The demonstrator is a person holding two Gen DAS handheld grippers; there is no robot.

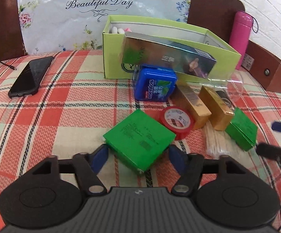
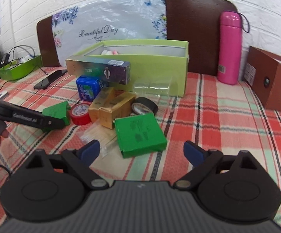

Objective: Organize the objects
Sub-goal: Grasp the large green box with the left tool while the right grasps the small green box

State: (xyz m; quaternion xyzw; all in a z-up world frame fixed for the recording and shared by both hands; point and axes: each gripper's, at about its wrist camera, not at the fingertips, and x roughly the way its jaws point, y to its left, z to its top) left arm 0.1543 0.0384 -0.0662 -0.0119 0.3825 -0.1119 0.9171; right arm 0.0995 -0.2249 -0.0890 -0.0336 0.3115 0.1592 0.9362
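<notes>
Between the spread blue pads of the left tool lies a flat green cardboard box on the plaid bedspread, not yet pinched; it looks light, stiff, slightly glossy, best taken across its straight edges. Right tool hangs released near a second flat green box

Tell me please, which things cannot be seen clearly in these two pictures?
- Light green box contents: its own walls hide all but some white and pink pieces, both views.
- Black tape roll: left wrist view, gold boxes cover most of it.
- Print on the green boxes: too small to read.
- Right gripper: left wrist view, blurred and cut by the frame edge.
</notes>
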